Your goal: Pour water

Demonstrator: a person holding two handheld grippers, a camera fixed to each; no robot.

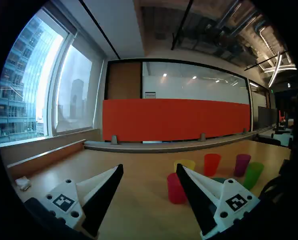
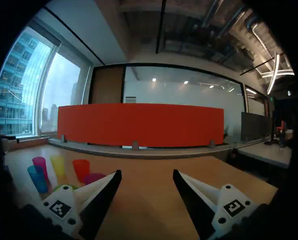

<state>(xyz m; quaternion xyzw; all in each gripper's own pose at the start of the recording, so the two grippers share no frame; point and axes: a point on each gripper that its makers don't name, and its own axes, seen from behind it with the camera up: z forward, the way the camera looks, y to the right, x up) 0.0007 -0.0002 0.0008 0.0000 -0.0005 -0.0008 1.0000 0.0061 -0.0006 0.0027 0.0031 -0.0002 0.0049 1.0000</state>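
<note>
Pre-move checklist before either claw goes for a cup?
1. Left claw open, nothing held: ok.
2. Right claw open, nothing held: ok.
3. Pink cup upright on the wooden table: ok.
4. Pink cup inside the left claw: not ok, it stands farther ahead and off centre.
5. Blue cup upright: ok.
6. Water in any cup: cannot tell.
</note>
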